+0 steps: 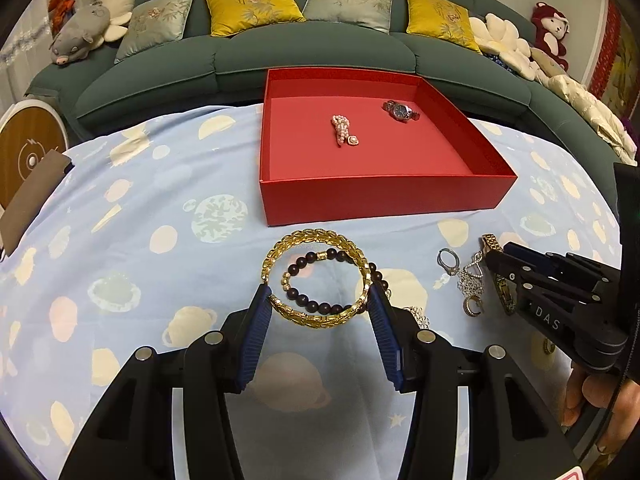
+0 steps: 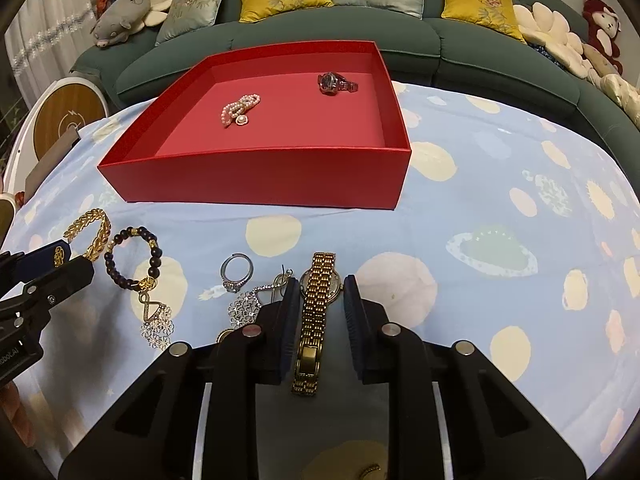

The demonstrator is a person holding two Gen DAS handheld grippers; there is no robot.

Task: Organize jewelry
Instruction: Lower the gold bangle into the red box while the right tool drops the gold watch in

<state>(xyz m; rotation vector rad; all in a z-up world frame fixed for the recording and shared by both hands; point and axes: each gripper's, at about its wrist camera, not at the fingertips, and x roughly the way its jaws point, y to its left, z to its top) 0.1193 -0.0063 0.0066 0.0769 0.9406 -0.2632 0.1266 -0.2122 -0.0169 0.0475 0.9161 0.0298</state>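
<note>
My left gripper is shut on a gold leaf-pattern bangle, both blue pads against its sides. A dark bead bracelet lies on the cloth under it. My right gripper is shut on the case of a gold watch, whose band runs back between the fingers. A red box stands behind, holding a pearl bracelet and a silver watch. A ring and silver flower pieces lie left of the right gripper.
A blue planet-print cloth covers the table. Behind it runs a green sofa with cushions and plush toys. A round wood-and-white object and a brown flat item sit at the table's left edge. A person's hand holds the right gripper.
</note>
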